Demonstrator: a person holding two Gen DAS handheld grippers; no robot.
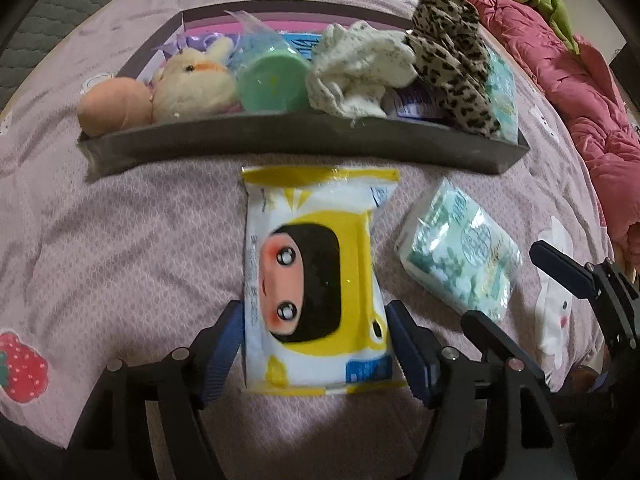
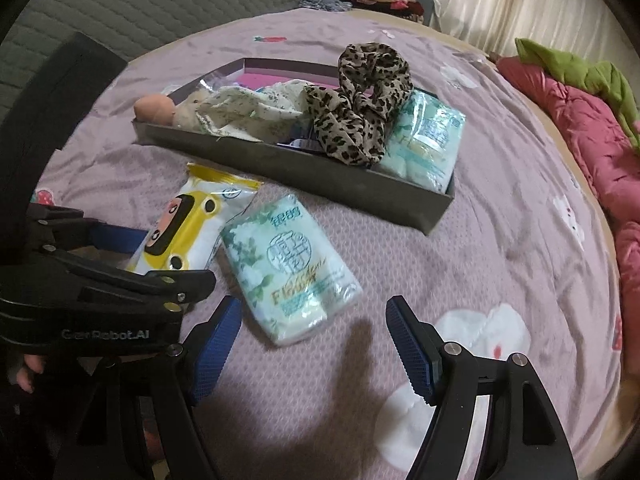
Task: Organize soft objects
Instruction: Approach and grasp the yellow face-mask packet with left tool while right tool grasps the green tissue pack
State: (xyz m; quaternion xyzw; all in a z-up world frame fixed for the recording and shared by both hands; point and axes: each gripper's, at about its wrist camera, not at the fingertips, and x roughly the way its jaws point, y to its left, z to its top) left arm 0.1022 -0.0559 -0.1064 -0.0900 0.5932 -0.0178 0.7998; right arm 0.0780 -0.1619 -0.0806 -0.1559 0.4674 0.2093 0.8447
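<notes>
Across the upper half of the left wrist view, your dark tray already holds most of the soft things: a peach ball at its left end, a cream plush toy, a green round piece, a pale speckled cloth, a leopard-print scarf and a green tissue pack at its right end. By my reading, two packs are left on the pink bedspread. The yellow wipes pack lies at centre, just below the tray, and your left gripper straddles its lower end with its tongs spread wide; the blue pads sit just beside the pack's edges and do not appear to press on it. A second green tissue pack lies at right centre, with your right gripper around its lower corner.

At the bottom of the right wrist view, your right gripper gapes wide and holds nothing; the loose tissue pack lies just above, near the left pad, not yet between the pads. The wipes pack is partly covered by the left gripper at left centre. The tray sits upper centre; the cloth and scarf hide what lies under them, and the purple and pink items at its back are too blurred to name.
</notes>
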